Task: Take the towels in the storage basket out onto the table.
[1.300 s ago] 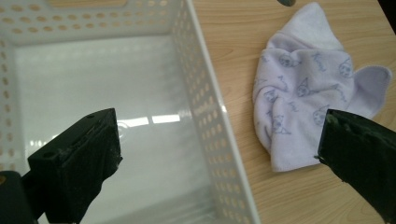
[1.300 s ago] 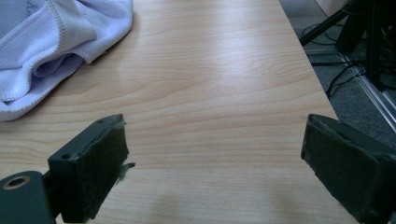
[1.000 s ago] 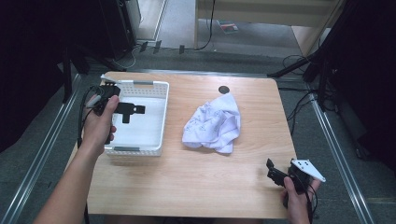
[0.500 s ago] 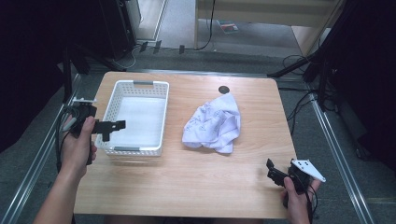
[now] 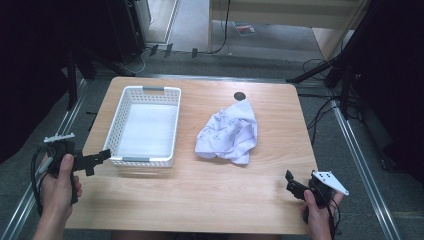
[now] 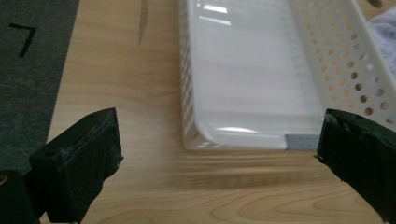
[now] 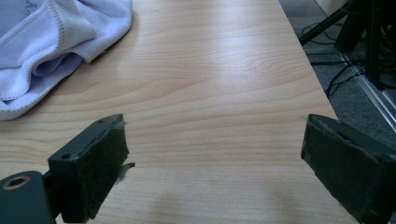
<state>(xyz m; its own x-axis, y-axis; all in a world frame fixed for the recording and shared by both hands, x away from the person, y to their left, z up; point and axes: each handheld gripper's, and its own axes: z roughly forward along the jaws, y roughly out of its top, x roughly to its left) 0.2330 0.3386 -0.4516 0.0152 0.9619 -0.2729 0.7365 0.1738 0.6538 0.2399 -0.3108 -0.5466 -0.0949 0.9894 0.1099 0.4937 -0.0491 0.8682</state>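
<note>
On the wooden table (image 5: 210, 190) sit 2 things: a white perforated basket (image 5: 145, 126) toward the left and a crumpled pale cloth (image 5: 229, 134) near the middle, well apart from each other. Nothing lies in the basket; it has a grey handle tab at each short end, and its long sides run away from the person. A small dark round disc (image 5: 240, 96) is set in the tabletop near the far edge, just beyond the cloth. At the near left corner, the left hand (image 5: 59, 182) holds the left gripper (image 5: 102, 155) beside the table's left edge, its jaws pointing toward the basket's near left corner and stopping just short of it. From the left gripper view, the 2 black jaws stand wide apart with nothing between them, and the basket's near end (image 6: 243, 135) lies ahead on the wood, with a sliver of cloth (image 6: 385, 42) at the right edge. At the near right corner, the right hand (image 5: 316, 212) holds the right gripper (image 5: 291, 181) low over the table, well apart from the cloth. From the right gripper view, its jaws are also spread wide and hold nothing; bare wood lies between them, and the cloth's hem (image 7: 56, 51) shows at the upper left.
</note>
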